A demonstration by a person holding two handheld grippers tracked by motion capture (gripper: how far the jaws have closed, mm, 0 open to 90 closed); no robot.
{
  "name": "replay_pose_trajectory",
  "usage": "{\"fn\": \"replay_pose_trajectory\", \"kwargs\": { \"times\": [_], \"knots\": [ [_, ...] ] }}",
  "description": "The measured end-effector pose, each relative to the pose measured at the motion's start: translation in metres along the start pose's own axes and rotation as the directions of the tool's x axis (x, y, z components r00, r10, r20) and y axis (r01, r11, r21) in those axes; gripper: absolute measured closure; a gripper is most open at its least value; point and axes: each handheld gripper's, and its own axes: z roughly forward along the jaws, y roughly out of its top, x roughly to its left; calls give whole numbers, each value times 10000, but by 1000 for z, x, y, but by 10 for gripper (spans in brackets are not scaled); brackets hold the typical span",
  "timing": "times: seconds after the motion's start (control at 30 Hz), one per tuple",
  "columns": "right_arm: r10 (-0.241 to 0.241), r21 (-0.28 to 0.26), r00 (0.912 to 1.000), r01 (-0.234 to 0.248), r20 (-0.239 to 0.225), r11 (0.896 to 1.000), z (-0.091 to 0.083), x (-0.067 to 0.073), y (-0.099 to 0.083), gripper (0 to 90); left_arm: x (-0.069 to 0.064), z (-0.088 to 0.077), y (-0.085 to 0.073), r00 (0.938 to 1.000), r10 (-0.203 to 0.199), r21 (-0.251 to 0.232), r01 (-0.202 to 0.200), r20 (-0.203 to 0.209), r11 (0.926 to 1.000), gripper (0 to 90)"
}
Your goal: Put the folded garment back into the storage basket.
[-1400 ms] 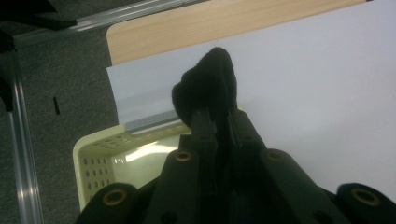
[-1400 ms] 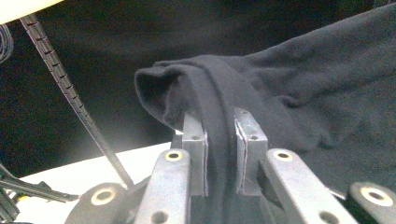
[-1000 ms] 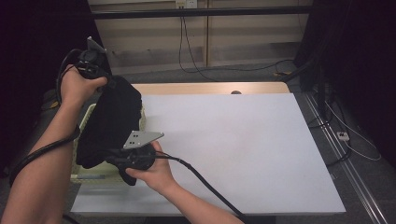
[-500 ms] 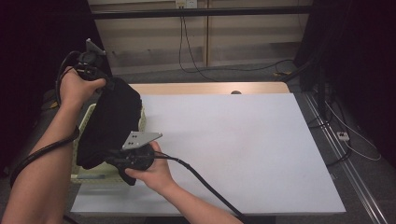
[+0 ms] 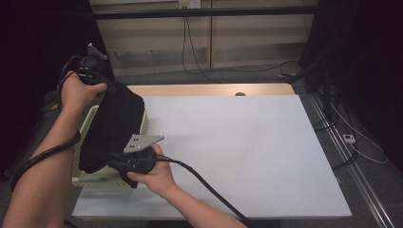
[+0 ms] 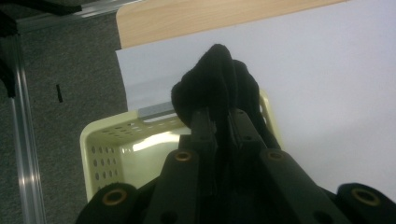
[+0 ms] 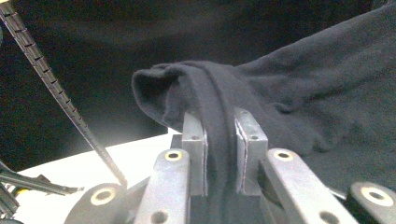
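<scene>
1. High view: I read the black garment [image 5: 111, 128] as hanging stretched between my two tools. The left hand-held gripper [image 5: 102, 88] held its upper end, raised near the far left corner of the counter [image 5: 247, 152]. The right hand-held gripper [image 5: 116, 164] held its lower end, nearer to me. The cloth's long axis ran from far and high to near and low, directly over the pale yellow perforated basket [image 5: 85, 142] at the counter's left edge. I judged the coming move to depend on that relation: the garment lay above the basket, with the white sheet on the counter to its right.

2. Left gripper view: the left hand-held gripper [image 6: 217, 123] was closed on a bunched fold of the garment [image 6: 215, 84], which bulged out just beyond the jaw tips. The basket [image 6: 105, 149] sat below and to the left of the jaws, its interior apparently bare where visible.

3. Right gripper view: the right hand-held gripper [image 7: 219, 126] was clamped on a rolled edge of the garment [image 7: 317, 98]. The fabric looked soft, matte and thick, like a knit or fleece, and it draped away to the right in loose folds.
</scene>
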Motion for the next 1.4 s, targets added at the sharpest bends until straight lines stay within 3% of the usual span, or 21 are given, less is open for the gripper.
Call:
{"fn": "replay_pose_trajectory", "kwargs": {
  "times": [1.4],
  "knots": [
    [168,385,9998,-165,-94,9991,8,-4,-8,774,8,16,-10,9996,-299,158,299,7,9994,823]
  ]
}}
